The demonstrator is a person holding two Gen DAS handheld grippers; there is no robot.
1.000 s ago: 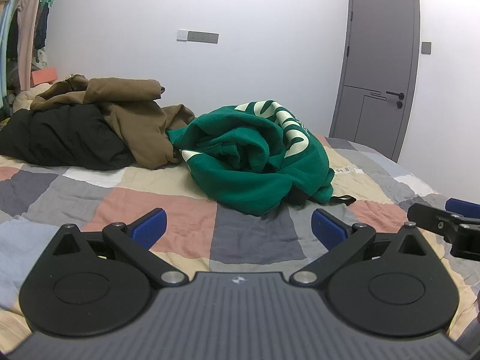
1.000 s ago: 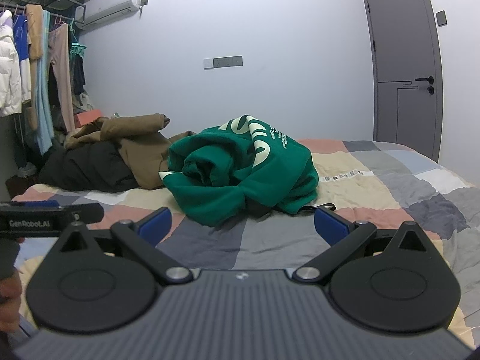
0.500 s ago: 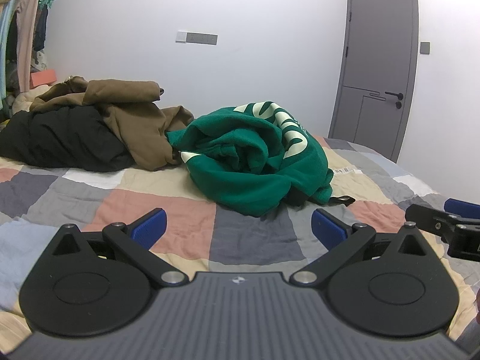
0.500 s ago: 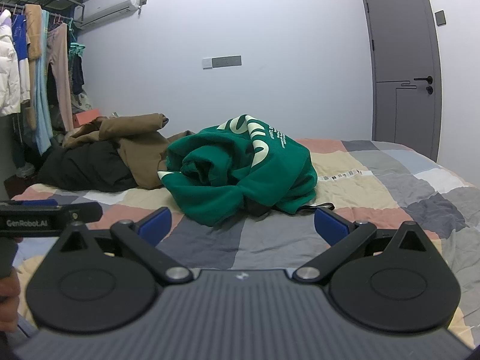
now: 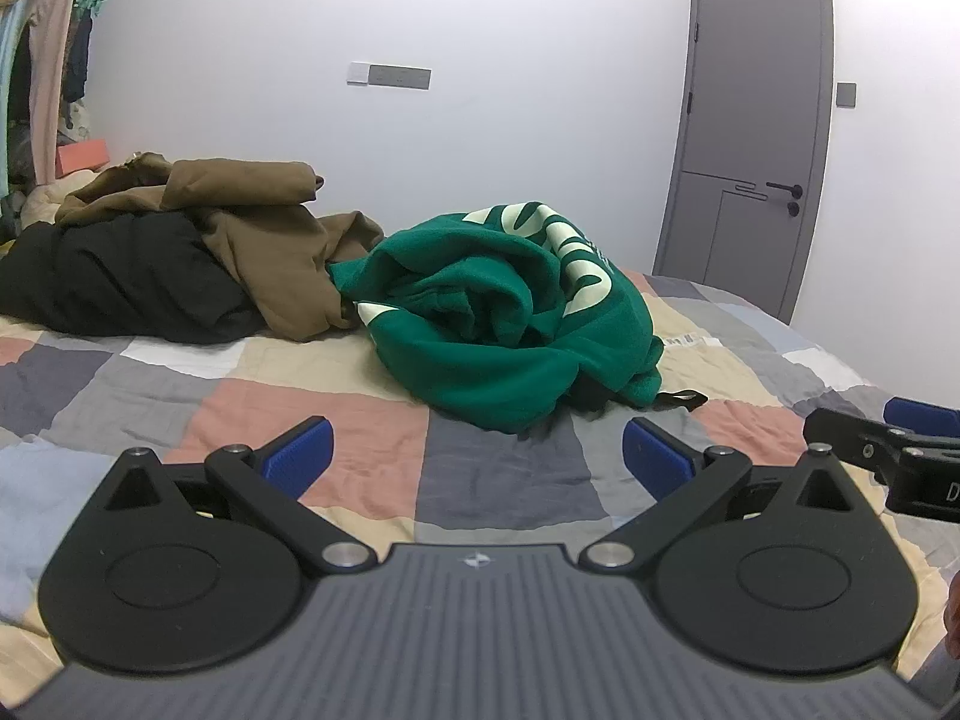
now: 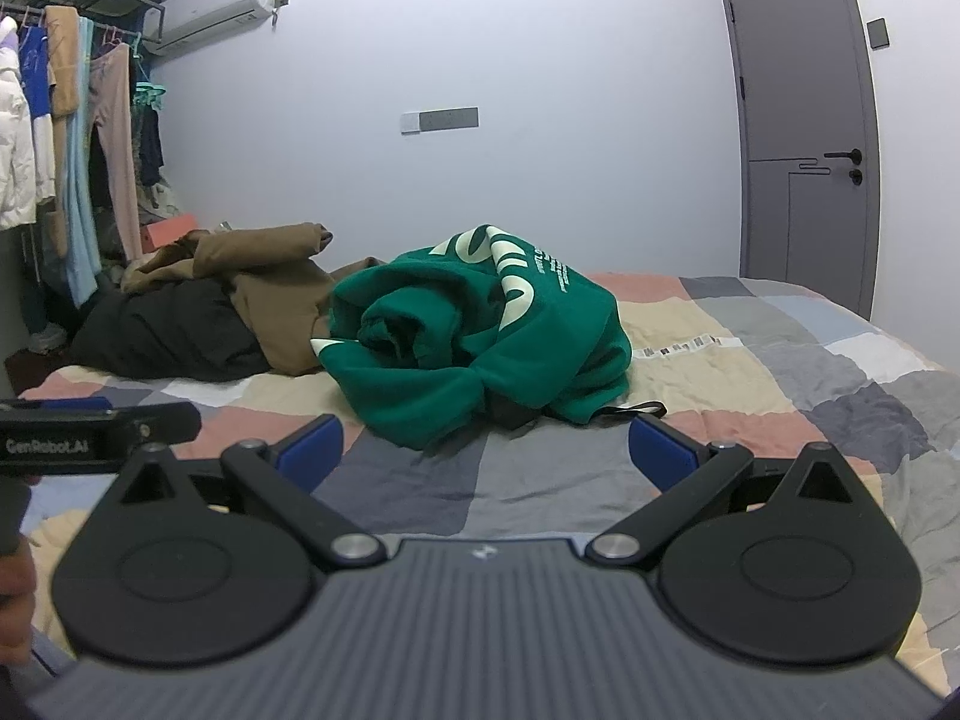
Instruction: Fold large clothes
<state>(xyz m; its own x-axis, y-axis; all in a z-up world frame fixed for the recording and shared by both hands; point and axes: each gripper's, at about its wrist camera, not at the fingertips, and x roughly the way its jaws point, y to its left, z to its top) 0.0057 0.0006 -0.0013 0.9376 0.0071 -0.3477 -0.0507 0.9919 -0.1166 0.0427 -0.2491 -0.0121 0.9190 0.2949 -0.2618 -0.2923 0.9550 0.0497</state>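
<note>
Fleece, by the look of it: in the left wrist view the green sweatshirt [image 5: 510, 324] lies crumpled in a mound on the patchwork quilt [image 5: 360, 438], ahead of the left gripper [image 5: 474, 456], whose blue-padded jaws stand wide apart and hold nothing. I judge the garment soft, thick and floppy, light enough to lift yet bulky, so it will sag and drag unless taken at two points; the nearest lower edge of the mound looks like the easiest place to pinch, though which part is hem or shoulder cannot be told from the heap. Large pale lettering curves over its top, too folded to read. Behind it, touching its left side, are a brown garment [image 5: 258, 240] and a black garment [image 5: 120, 288]. In the right wrist view the green sweatshirt [image 6: 480, 342] sits centred ahead of the right gripper [image 6: 486, 456], also spread wide and empty. Small pale print beside the big letters is illegible. A black strap [image 6: 630, 411] pokes out from under the right side. The left gripper's arm at the left edge reads "GenRobot.AI".
</note>
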